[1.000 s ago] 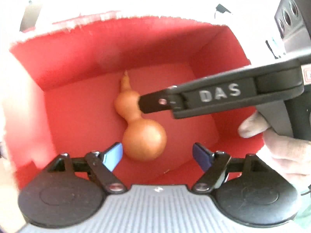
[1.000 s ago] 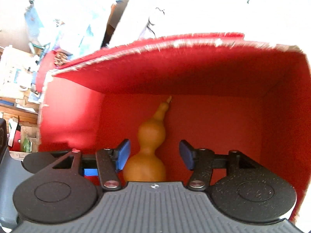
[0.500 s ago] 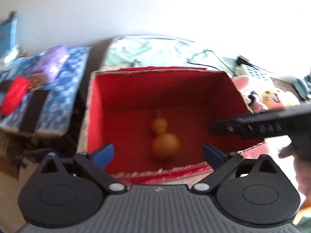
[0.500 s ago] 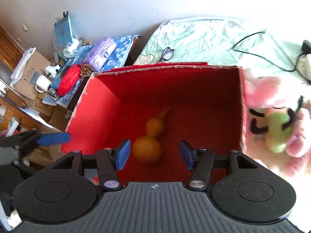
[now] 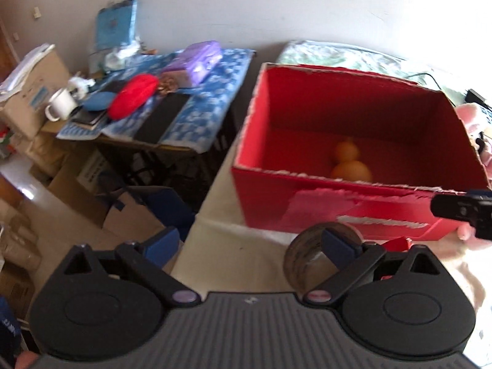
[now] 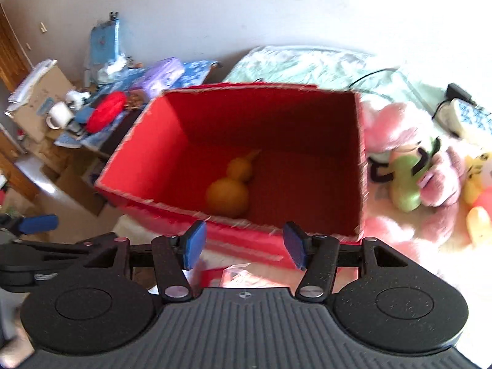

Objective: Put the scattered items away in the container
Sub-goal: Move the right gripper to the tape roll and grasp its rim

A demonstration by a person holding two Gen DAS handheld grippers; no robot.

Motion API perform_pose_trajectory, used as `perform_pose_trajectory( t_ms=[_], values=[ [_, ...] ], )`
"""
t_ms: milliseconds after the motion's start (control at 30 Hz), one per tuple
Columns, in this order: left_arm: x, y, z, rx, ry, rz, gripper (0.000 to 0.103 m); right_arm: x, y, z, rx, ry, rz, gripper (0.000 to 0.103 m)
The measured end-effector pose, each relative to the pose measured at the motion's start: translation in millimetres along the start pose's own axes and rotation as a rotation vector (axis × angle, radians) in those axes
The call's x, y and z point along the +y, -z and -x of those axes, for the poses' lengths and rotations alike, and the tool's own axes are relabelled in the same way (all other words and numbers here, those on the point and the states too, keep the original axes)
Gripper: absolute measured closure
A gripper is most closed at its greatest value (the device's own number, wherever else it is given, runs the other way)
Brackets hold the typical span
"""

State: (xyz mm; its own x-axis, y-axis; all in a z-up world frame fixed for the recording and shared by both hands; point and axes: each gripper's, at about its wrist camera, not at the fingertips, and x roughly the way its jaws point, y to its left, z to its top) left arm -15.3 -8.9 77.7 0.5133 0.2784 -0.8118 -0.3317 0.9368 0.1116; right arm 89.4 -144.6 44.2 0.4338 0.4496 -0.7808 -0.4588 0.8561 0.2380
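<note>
One gourd [image 6: 227, 196] lies on the floor of the red box [image 6: 166, 141], near its front wall. Left gripper [image 5: 249, 244] fingers spread wide, nothing between them; tape roll [image 5: 299, 264] behind its right finger. Right gripper [image 6: 244, 246] fingers apart, empty, before the box. Pink plush [image 6: 430, 166] sits just right of the box.

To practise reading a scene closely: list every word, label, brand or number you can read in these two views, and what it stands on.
Nothing can be read for sure.
On the right gripper, its finger in the left view: pale marks, too blurred.
On the cardboard box: dark print, too blurred.
On the blue cloth at the corner: white letters, cut off, unreadable.
</note>
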Motion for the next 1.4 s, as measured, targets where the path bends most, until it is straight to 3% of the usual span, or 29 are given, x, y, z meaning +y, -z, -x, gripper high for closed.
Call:
perform_pose_trajectory(
  t_ms=[300, 500, 700, 933, 1100, 1267, 1400],
  values=[
    [11.0, 8.9, -10.1, 0.01, -0.036, 0.006, 0.004, 18.2, 18.1, 4.2, 0.003, 0.024, -0.019, 0.045],
    [12.9, 5.0, -16.0, 0.004, 0.016, -0.066, 0.001, 31.6, 22.0, 3.4, -0.003, 0.069, -0.063, 0.045],
    [16.6, 0.2, -28.2, 0.025, 0.018, -0.135, 0.001, 43.5, 23.1, -3.1, -0.015, 0.084, -0.117, 0.045],
    [28.0, -2.4, -42.5, 0.037, 0.06, -0.16, 0.001, 56.9, 26.0, -11.5, -0.026, 0.115, -0.165, 0.045],
    [35.2, -4.5, -49.3, 0.034, 0.139, -0.156, 0.001, 62.2, 27.5, -15.9, -0.018, 0.131, -0.181, 0.045],
    [45.6, 7.2, -52.6, -0.048, 0.264, -0.13, 0.001, 68.0, 26.7, -16.2, -0.026, 0.159, -0.168, 0.045],
    [57.2, 19.7, -60.6, -0.052, 0.301, -0.134, 0.002, 68.1, 28.4, -18.0, -0.019, 0.169, -0.161, 0.045]
  ],
)
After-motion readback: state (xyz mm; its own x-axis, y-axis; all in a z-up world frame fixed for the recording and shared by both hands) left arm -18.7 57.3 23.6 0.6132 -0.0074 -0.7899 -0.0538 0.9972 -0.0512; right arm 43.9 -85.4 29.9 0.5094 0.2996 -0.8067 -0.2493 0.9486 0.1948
